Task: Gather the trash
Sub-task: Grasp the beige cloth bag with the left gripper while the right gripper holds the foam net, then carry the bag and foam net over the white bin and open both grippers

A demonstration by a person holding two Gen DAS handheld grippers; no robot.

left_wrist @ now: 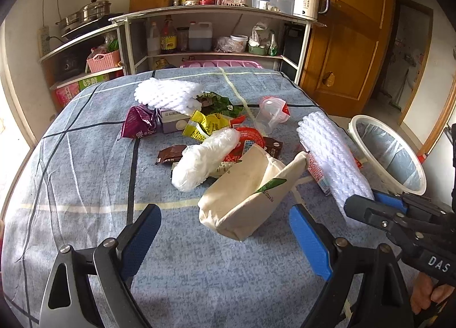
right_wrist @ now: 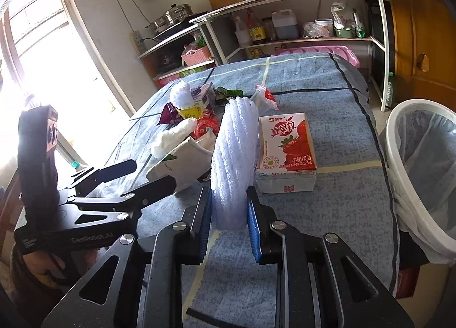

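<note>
On the bench (left_wrist: 85,179), blue checked cloth, trash piled mid-surface. Right tongs (right_wrist: 229,214) clenched on a white foam net sleeve (right_wrist: 233,157), blue pads pressing both sides of its near end; sleeve stands on edge, just beside a strawberry milk carton (right_wrist: 286,151) lying flat. Left tongs (left_wrist: 225,236) spread wide, nothing gripped, near end of a cream paper bag (left_wrist: 242,194) between the pads, contact not clear. Behind: clear plastic bag (left_wrist: 205,157), yellow wrapper (left_wrist: 205,125), purple wrapper (left_wrist: 139,122), second foam net (left_wrist: 168,94), clear cup (left_wrist: 269,117). White lined bin (right_wrist: 421,174) off the bench's right edge.
</note>
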